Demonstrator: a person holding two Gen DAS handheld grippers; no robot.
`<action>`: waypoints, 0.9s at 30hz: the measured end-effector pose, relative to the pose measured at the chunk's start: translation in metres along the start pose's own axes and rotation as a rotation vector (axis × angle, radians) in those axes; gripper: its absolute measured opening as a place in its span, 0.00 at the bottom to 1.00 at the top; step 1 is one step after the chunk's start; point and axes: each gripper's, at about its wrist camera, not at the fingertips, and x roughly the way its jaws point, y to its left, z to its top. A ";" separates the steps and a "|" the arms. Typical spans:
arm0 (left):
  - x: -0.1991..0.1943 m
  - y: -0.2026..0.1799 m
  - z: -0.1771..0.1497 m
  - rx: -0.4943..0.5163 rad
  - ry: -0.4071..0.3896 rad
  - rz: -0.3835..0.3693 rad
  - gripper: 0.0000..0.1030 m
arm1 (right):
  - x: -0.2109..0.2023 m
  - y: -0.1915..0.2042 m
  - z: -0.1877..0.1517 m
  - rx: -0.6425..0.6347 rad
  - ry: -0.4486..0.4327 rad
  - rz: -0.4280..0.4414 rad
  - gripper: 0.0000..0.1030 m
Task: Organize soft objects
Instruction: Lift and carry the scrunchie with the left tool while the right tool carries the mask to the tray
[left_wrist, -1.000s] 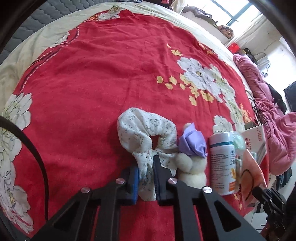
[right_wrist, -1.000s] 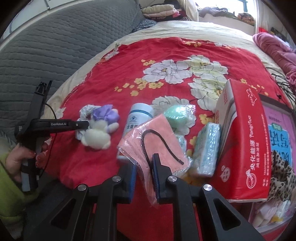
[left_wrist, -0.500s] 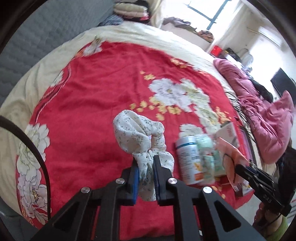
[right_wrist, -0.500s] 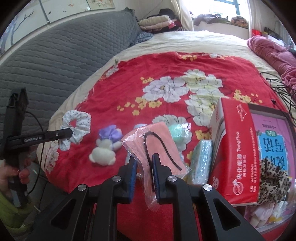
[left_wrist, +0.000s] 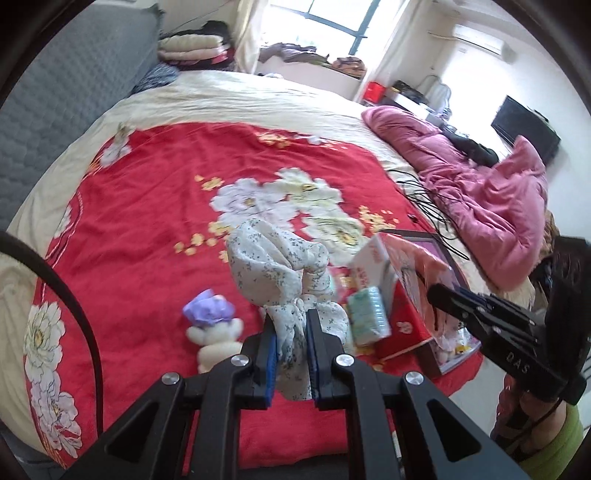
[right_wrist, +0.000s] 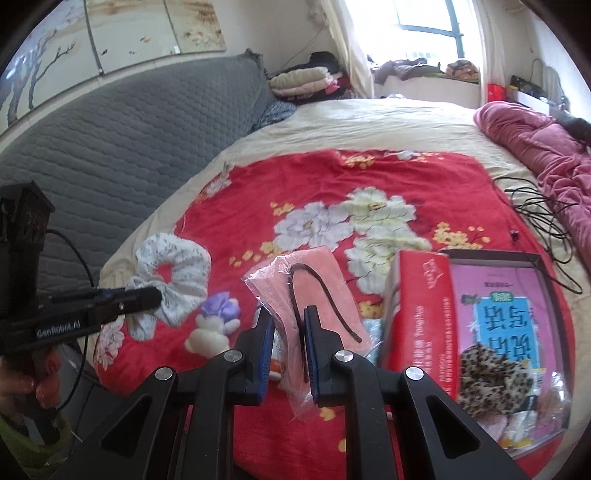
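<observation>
The bed carries a red blanket with a flower print, and the red box near its front edge serves as the landmark. The box stands on edge against an open tray holding a leopard-print scrunchie, which suggests the tray is the collecting place, though that is a judgement only. To the left of the box lie a tissue pack and, further left, a small plush toy with a purple bow. The white floral scrunchie is clear of the blanket, up in the air to the left of the box. It is light, limp fabric that sags and bunches; it will not slip or break, and a pinch on its knotted tail is a sound hold. The left tool is closed down to a narrow gap on that tail, the loop hanging free above the fingers. The pink cloth in a clear bag, with a dark cord lying across it, is raised just left of the box. It is equally light and soft, but the plastic film is slick and may slide, so a grip through film and cloth together is advisable. The right tool is closed to a narrow gap on the lower edge of that bag. Both items appear ready for transfer toward the tray.
</observation>
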 end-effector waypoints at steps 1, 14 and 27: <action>-0.001 -0.005 0.000 0.011 -0.002 -0.005 0.14 | -0.004 -0.003 0.001 0.004 -0.007 -0.007 0.16; 0.015 -0.070 -0.001 0.118 0.023 -0.070 0.14 | -0.050 -0.065 -0.006 0.080 -0.070 -0.134 0.16; 0.061 -0.183 0.002 0.263 0.108 -0.202 0.14 | -0.096 -0.145 -0.030 0.191 -0.083 -0.250 0.16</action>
